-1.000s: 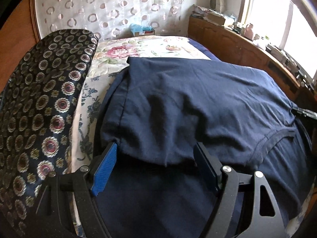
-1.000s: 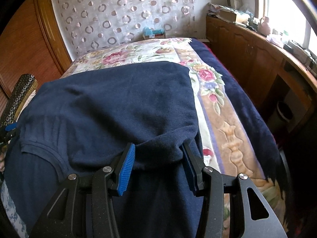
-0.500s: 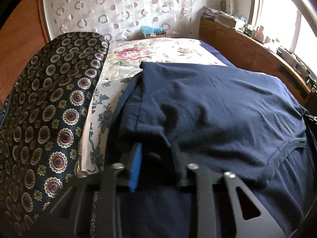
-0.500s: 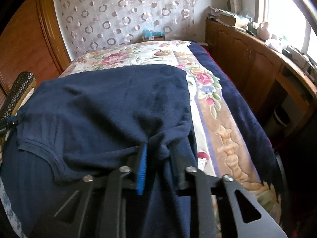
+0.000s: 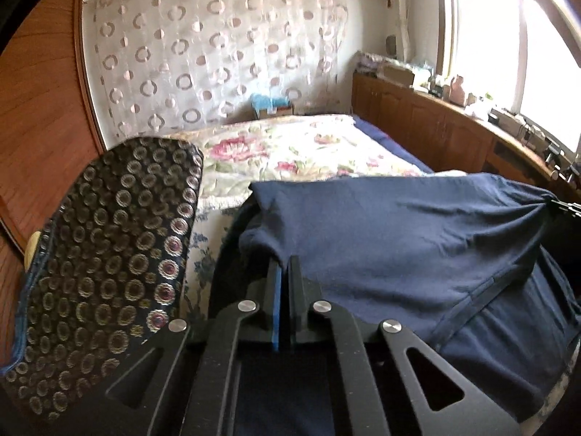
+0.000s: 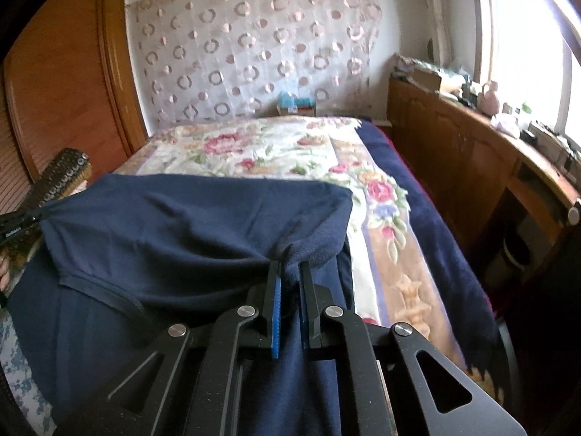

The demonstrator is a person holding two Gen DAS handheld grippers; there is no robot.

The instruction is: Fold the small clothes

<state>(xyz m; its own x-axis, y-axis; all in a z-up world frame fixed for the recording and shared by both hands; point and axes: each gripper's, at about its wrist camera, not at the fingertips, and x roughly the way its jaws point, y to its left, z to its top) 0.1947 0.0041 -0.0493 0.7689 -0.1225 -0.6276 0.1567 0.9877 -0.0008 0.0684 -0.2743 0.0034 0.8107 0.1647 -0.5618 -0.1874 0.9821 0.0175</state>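
Observation:
A navy blue shirt (image 5: 399, 239) lies on the flowered bedspread (image 5: 305, 145), its near part lifted and stretched between both grippers. My left gripper (image 5: 285, 265) is shut on a bunched fold at the shirt's left near edge. My right gripper (image 6: 289, 267) is shut on a bunched fold at the right near edge of the shirt (image 6: 189, 225). The neckline seam (image 5: 483, 290) curves across the near half. The right gripper's tip shows at the far right of the left wrist view (image 5: 568, 206), and the left gripper's tip at the far left of the right wrist view (image 6: 18, 219).
A dark cushion with a ring pattern (image 5: 109, 254) stands at the bed's left side. A wooden cabinet (image 6: 454, 152) with clutter runs along the right under the window. A wooden wardrobe (image 6: 61, 83) is on the left. A small box (image 6: 296, 103) sits at the bed's far end.
Both grippers went from open around the shirt's near edge to shut on it. They have since lifted, raising the cloth and pulling it taut between them.

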